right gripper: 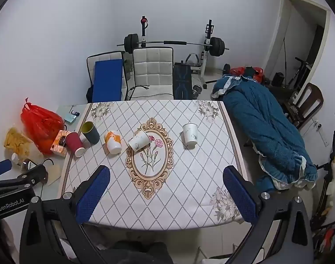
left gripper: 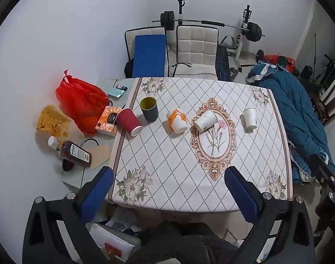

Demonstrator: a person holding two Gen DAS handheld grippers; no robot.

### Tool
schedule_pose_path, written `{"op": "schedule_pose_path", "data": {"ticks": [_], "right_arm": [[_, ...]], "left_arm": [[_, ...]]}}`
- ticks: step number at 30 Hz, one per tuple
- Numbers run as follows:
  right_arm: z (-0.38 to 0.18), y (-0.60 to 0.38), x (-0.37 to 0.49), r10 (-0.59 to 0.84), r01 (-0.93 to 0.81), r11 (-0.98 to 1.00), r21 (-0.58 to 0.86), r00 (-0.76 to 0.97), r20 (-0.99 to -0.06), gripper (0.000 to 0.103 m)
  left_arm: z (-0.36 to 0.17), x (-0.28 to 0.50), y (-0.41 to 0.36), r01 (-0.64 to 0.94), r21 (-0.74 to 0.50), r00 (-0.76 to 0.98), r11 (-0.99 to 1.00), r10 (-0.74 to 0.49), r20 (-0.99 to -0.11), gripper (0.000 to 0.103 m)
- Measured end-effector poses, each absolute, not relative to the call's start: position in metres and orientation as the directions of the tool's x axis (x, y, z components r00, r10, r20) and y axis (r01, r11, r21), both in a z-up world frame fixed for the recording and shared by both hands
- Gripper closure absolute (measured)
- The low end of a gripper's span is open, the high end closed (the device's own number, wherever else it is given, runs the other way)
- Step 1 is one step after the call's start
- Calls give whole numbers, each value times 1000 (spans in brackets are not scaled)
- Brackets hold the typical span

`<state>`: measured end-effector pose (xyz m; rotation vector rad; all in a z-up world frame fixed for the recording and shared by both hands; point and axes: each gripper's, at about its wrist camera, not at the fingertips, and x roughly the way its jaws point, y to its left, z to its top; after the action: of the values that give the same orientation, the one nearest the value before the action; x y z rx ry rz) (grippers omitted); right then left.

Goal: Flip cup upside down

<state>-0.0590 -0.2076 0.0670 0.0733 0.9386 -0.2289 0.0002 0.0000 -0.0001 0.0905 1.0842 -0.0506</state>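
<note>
Five cups are seen in a row across the middle of the patterned surface. From left of frame: a red cup and an orange-and-white cup stand upside down, a dark cup stands upright, a white cup lies tilted, and another white cup is inverted. The right hand-held gripper, at the bottom of the frame, is held wide apart and empty.

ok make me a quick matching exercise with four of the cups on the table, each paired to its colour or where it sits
Cups:
1. dark cup
2. red cup
3. orange-patterned cup
4. far-right cup

Descriptions:
A. ribbed sides, at the tablecloth's left edge
B. plain white, alone on the right
C. mouth up, yellow inside
D. orange and white, between the dark cup and the oval flower motif

Pairs: 1-C, 2-A, 3-D, 4-B
</note>
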Motion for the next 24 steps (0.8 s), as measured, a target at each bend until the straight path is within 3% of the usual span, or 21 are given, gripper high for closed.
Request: {"op": "schedule_pose_path", "data": {"ticks": [24], "right_arm": [[74,-206,-61,-156,233,972,-24,569,-807,0]], "left_arm": [[6,0,-12,105,62,485,993,3,-874,0]]}}
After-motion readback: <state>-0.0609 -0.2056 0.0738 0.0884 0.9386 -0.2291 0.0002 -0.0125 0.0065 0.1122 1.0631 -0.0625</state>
